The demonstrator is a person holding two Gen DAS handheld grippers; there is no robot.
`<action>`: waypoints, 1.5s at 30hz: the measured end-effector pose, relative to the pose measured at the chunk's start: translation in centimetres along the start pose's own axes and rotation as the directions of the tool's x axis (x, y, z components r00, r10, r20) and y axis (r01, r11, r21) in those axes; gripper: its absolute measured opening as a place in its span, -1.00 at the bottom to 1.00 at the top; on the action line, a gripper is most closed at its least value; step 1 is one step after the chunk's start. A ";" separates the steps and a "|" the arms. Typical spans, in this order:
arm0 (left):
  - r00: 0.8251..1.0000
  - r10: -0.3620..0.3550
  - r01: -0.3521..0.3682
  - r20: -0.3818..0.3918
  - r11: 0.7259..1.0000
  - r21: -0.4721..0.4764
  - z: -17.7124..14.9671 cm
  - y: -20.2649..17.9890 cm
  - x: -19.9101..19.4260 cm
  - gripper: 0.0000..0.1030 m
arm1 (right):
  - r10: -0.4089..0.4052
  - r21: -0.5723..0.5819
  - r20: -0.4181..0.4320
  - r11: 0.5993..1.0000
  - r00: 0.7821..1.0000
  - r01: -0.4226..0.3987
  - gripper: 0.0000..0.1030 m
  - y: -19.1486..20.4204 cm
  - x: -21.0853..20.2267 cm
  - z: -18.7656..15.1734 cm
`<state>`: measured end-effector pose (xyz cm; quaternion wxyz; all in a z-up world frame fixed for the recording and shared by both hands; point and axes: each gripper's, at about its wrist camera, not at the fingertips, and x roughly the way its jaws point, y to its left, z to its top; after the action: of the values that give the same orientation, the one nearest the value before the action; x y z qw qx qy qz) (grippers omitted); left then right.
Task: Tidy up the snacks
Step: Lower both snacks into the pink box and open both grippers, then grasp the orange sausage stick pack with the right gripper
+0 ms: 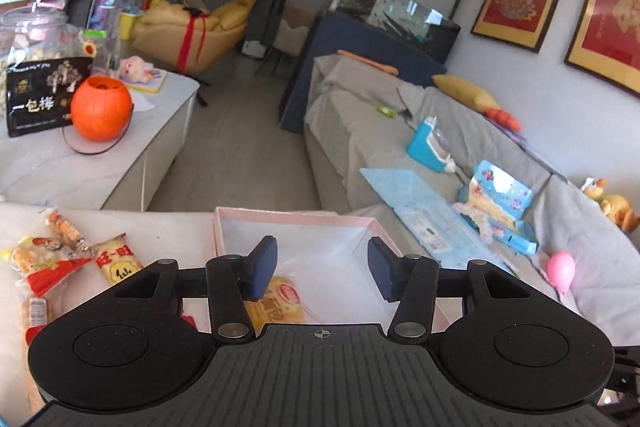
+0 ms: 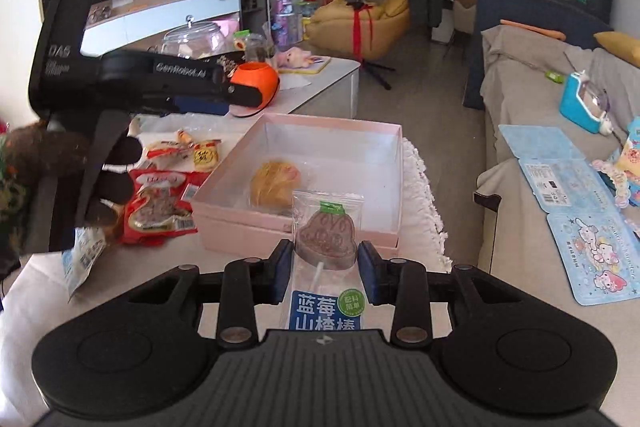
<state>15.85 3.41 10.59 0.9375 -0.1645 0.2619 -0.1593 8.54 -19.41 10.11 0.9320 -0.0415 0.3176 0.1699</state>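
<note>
A pink open box [image 2: 280,223] stands on the white table, with one round yellow pastry packet [image 2: 274,183] inside; the packet also shows in the left wrist view [image 1: 280,301]. My right gripper [image 2: 326,271] is shut on a wrapped blueberry hawthorn lollipop [image 2: 328,239] and holds it just before the box's near wall. My left gripper [image 1: 322,269] is open and empty above the box [image 1: 296,217]. The left gripper's body [image 2: 132,79] shows at the left of the right wrist view. Loose snack packets [image 2: 160,199] lie left of the box, and also in the left wrist view [image 1: 52,259].
An orange pumpkin bucket [image 1: 100,109], a black snack bag [image 1: 38,95] and a glass jar [image 1: 36,31] stand on a farther table. A grey sofa [image 1: 360,131] with blue toys and cards lies to the right. The white cloth's fringed edge [image 2: 424,195] runs right of the box.
</note>
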 end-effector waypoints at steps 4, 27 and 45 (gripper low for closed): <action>0.997 0.051 -0.049 0.062 0.998 -0.026 -0.5 1.8 -4.1 0.06 | -0.002 0.029 0.055 1.000 0.999 0.000 -0.32 -0.5 1.7 4.1; 0.958 0.237 -0.280 -0.162 0.901 -0.333 -13.1 13.4 -18.7 0.06 | 0.295 -0.029 -0.266 0.949 0.918 -0.313 0.01 18.1 17.1 5.8; 0.929 0.367 -0.368 -0.051 0.896 -0.248 -8.7 14.7 -17.1 0.07 | 0.406 -0.061 -0.333 0.892 0.851 -0.449 -0.18 21.7 12.4 0.8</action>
<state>0.32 21.18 5.30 0.9216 -0.2300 0.3079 0.0549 10.74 4.75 3.92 0.8038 -0.0594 0.4492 0.3855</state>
